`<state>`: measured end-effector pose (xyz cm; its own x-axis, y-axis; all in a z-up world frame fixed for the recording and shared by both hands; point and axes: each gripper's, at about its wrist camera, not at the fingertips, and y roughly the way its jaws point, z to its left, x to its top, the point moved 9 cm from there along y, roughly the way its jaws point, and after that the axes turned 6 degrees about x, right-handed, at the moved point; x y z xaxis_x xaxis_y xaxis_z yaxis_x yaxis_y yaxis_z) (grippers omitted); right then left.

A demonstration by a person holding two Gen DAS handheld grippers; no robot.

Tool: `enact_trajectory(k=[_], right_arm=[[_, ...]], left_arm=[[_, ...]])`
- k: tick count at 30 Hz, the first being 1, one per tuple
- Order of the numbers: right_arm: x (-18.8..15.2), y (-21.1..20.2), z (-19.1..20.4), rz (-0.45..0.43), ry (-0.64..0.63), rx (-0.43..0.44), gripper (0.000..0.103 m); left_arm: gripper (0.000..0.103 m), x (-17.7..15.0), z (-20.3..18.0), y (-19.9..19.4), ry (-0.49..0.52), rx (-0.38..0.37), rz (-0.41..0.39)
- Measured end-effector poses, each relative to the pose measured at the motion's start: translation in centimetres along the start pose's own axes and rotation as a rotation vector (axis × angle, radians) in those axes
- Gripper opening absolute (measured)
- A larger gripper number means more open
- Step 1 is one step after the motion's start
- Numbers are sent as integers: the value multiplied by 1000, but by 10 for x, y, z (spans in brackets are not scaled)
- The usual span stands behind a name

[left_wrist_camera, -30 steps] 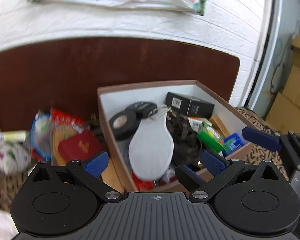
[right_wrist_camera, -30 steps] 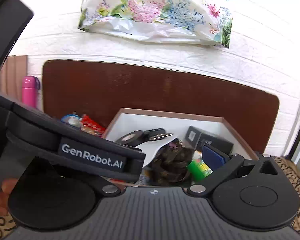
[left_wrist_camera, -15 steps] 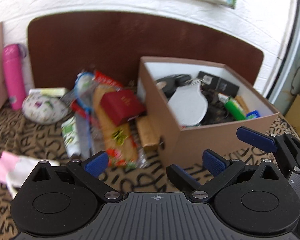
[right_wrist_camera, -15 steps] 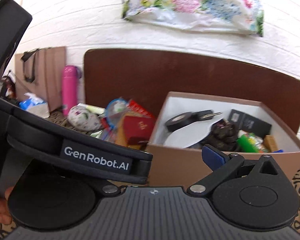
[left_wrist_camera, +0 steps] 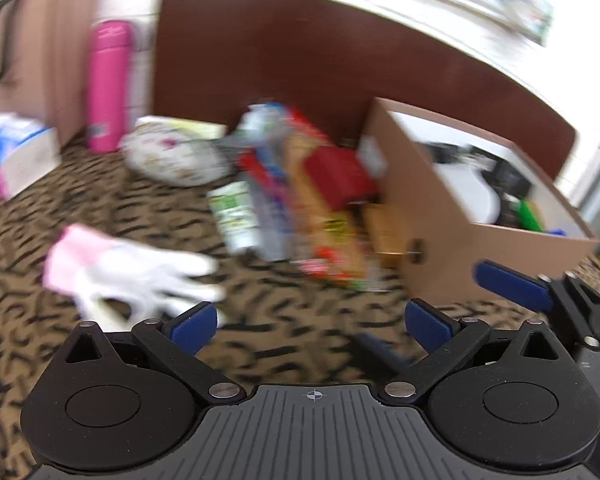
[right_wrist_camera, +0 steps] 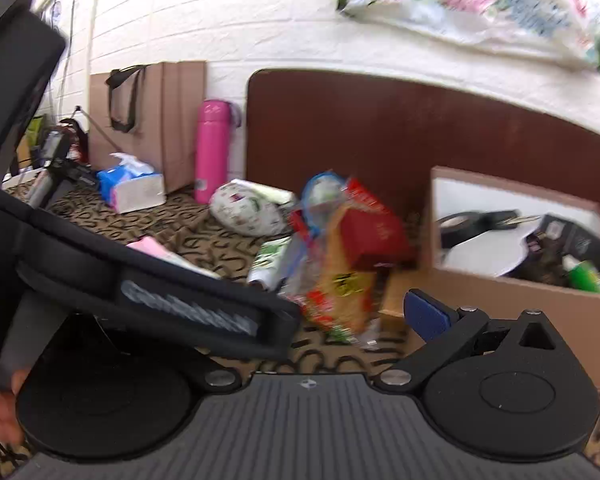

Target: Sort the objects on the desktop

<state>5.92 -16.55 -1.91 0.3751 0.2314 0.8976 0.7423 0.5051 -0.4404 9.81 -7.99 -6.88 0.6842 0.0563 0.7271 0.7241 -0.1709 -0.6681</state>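
Observation:
My left gripper (left_wrist_camera: 308, 322) is open and empty above the patterned cloth. A brown cardboard box (left_wrist_camera: 432, 216) stands to the right and holds a white paddle-shaped piece (left_wrist_camera: 472, 196), black tape and small items. Left of the box lies a pile: a red box (left_wrist_camera: 336, 176), a long snack packet (left_wrist_camera: 328, 232) and a green-labelled white packet (left_wrist_camera: 234, 216). A white and pink glove (left_wrist_camera: 128, 268) lies near my left finger. My right gripper is open; one blue pad (right_wrist_camera: 424, 314) shows, the other is hidden behind the left gripper's body (right_wrist_camera: 148, 280). The box (right_wrist_camera: 500, 292) is at its right.
A pink bottle (left_wrist_camera: 108, 84) stands at the back left by a brown paper bag (right_wrist_camera: 160, 120). A tissue pack (right_wrist_camera: 132, 188) and a floral pouch (left_wrist_camera: 172, 156) lie on the cloth. A dark brown board (left_wrist_camera: 300, 52) leans on the white brick wall.
Both grippers have swung left and drawn back from the box. The box has shifted to the right of both views, and the glove, bottle and tissue pack have come into sight.

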Motion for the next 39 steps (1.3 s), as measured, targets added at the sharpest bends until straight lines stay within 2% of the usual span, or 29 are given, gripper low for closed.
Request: enact_trajectory(k=[3,6,9,18,29,32,34,39], right_arm=[[-6,12,16,34,-34,62,103],[-10,24,31,58,-89,92,102],[-14,38,43,86,-125,122,102],[-22,76,75,144,-194,221,99],[-21,112,95,164,-247,283,98],[-21,127,97,176,-252,292,96],[-21,133,99,187,-247,306,88],[-22,145,103,199,-240,341,79]], left_arm=[[103,-4,38,4,-77,36,26],[103,-6,76,9,-158,110,39],[103,-7,107,15,-229,142,50],[103,-3,148,47,-362,191,86],[102,13,158,72,-335,206,56],[93,17,159,75,-319,216,48],[88,19,160,76,-312,213,49],[74,23,162,79,-298,212,55]])
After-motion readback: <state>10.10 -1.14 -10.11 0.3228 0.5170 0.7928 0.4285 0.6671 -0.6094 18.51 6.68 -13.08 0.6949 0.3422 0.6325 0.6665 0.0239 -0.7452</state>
